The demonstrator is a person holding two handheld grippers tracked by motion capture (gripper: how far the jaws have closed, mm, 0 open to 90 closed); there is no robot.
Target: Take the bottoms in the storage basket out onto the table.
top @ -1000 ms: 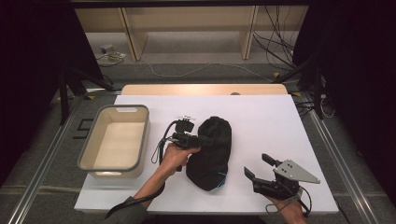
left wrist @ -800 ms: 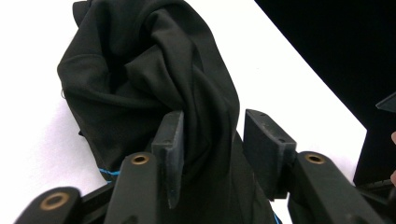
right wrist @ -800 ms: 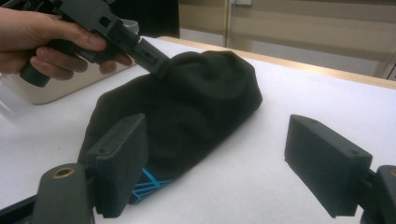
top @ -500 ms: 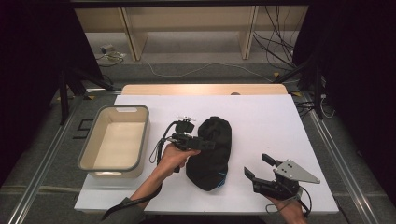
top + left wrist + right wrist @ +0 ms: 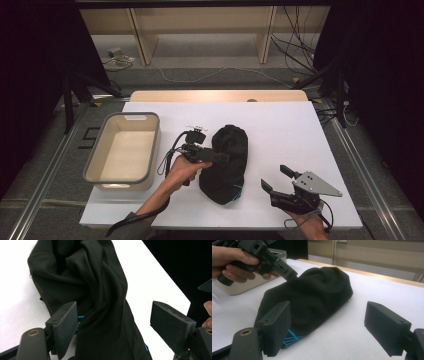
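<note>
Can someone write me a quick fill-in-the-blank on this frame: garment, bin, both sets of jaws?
1. The black garment lies on the white ____.
2. The beige bin stands on the garment's ____ side in the high view.
3. The left gripper is over the garment, its jaws just opening, cloth between them but not ____.
4. The right gripper has its jaws ____, holding nothing.

Missing words: table; left; pinched; open

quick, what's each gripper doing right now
left gripper: jaws just opening, open over the bundled black cloth, gripping nothing.
right gripper: open, empty.
</note>
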